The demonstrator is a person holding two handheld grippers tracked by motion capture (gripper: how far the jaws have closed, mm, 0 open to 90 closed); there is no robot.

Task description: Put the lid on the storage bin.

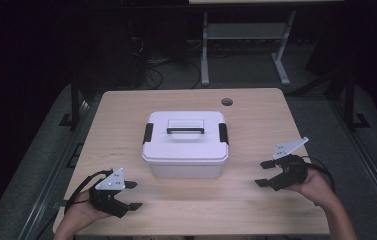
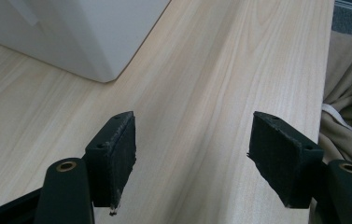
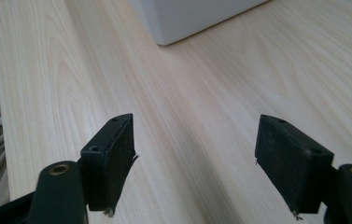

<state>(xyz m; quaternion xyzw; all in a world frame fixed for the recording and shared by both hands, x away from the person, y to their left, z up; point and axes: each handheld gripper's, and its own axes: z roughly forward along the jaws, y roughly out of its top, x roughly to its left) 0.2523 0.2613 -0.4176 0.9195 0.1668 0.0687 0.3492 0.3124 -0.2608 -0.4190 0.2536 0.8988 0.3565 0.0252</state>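
White lidded box (image 1: 185, 145) at frame centre on table (image 1: 256, 210), long axis left-right. Left gripper (image 1: 131, 195) lower left, right gripper (image 1: 262, 173) right of box; both spread, empty, about equally near.

The box (image 1: 185, 146) looks smooth white plastic, the table (image 1: 256, 115) pale matt wood grain.
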